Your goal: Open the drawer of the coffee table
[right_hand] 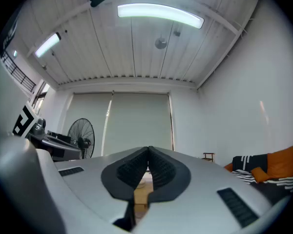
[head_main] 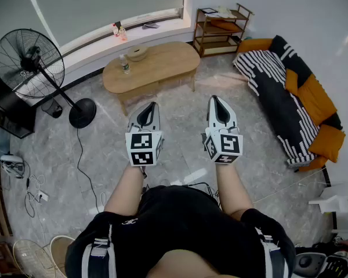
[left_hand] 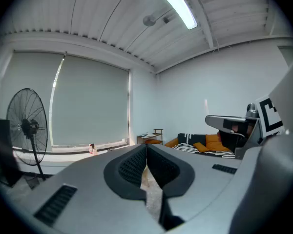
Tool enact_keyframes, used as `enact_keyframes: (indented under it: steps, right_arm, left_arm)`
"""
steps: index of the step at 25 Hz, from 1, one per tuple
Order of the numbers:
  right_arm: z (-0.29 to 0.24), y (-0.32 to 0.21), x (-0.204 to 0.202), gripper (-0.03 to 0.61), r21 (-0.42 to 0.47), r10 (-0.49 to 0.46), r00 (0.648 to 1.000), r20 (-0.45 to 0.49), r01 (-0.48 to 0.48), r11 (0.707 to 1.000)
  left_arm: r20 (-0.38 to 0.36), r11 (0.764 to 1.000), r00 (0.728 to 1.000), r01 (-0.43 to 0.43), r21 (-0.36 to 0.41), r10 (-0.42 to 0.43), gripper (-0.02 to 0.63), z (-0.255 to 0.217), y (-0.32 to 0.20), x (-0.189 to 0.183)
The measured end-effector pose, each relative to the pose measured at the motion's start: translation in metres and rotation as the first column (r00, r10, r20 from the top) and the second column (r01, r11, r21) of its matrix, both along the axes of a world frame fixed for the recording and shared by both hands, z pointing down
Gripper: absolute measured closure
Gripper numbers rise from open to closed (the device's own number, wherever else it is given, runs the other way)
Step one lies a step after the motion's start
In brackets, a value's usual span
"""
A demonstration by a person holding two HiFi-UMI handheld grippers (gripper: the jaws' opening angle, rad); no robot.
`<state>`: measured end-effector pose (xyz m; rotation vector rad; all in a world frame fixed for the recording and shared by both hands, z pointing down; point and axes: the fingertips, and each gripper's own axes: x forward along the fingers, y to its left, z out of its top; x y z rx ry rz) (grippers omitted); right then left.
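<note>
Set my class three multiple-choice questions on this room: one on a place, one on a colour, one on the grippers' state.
1. In the head view, where is the fan from the coffee table? A right B left C on top
2. The cushions on the sofa are: A green B pink C orange
3. The left gripper and right gripper are: A shut, empty B wide open C holding a cup
Answers: B, it stands at the table's left; C, orange shows along the sofa; A, both pairs of fingers meet with nothing between.
</note>
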<state>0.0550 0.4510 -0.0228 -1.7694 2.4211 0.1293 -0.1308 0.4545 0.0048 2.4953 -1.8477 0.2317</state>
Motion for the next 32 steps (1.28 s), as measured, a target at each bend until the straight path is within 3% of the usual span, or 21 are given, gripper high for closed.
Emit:
enact_keyframes:
  steps: [6, 21, 27, 32]
  right_arm:
    - [-0.001, 0.003, -0.008, 0.563, -0.007, -0.001, 1.0, -0.017, 0.001, 1.0]
    - [0.002, -0.013, -0.042, 0.561, -0.01, 0.029, 0.999, -0.014, -0.029, 1.0]
    - [-0.002, -0.031, -0.071, 0.561, -0.004, 0.05, 0.999, -0.018, -0.05, 0.999]
    - [-0.007, -0.047, -0.081, 0.561, 0.006, 0.056, 0.998, -0.028, -0.056, 0.998]
  left_arm:
    - [-0.046, 0.999, 0.999, -0.013, -0.037, 0.011, 0.592, 0.004, 0.004, -0.007]
    - [-0.039, 0.997, 0.996, -0.077, -0.01, 0.077, 0.591, 0.007, -0.017, -0.033]
    - [0.026, 0.99, 0.991, -0.133, 0.037, 0.132, 0.592, 0.0, -0.036, -0.053]
    - [0.015, 0.989, 0.991, -0.137, 0.05, 0.136, 0.592, -0.004, -0.054, -0.066]
